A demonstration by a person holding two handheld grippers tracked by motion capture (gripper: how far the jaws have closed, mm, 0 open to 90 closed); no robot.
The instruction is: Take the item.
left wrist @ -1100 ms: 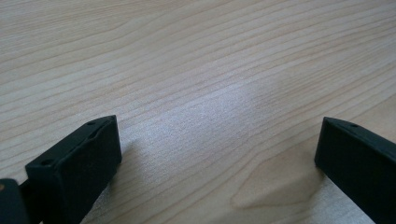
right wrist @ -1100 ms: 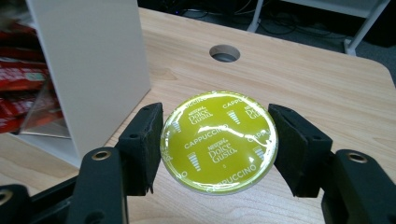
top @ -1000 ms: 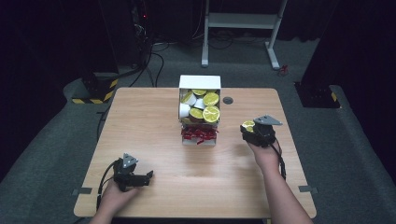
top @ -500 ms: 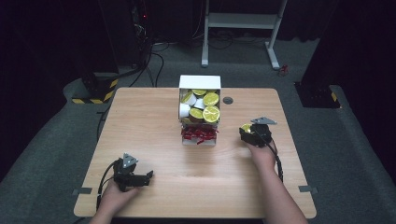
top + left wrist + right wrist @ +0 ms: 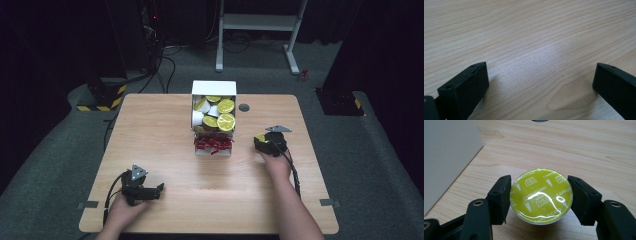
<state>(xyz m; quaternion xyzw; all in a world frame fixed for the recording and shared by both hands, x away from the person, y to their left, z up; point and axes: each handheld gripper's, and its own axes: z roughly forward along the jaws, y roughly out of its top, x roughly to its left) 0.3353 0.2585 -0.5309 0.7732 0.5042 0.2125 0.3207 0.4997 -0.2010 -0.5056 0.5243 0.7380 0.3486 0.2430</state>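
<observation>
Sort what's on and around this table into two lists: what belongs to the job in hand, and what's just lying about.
Belongs to the job:
- green-lidded capsule, clamped between the right gripper jaws
- white box of capsules
- red packets at the box's front

Lying about:
- left gripper, jaws open over bare table
- dark round spot on the tabletop
- white frame behind the table

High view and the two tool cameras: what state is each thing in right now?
Left tool: jaws open, nothing between them, low over the table.
Right tool: shut on the green capsule.
Green capsule: foil lid facing the camera, held just above the wood.
White box: open, holding more capsules.
</observation>
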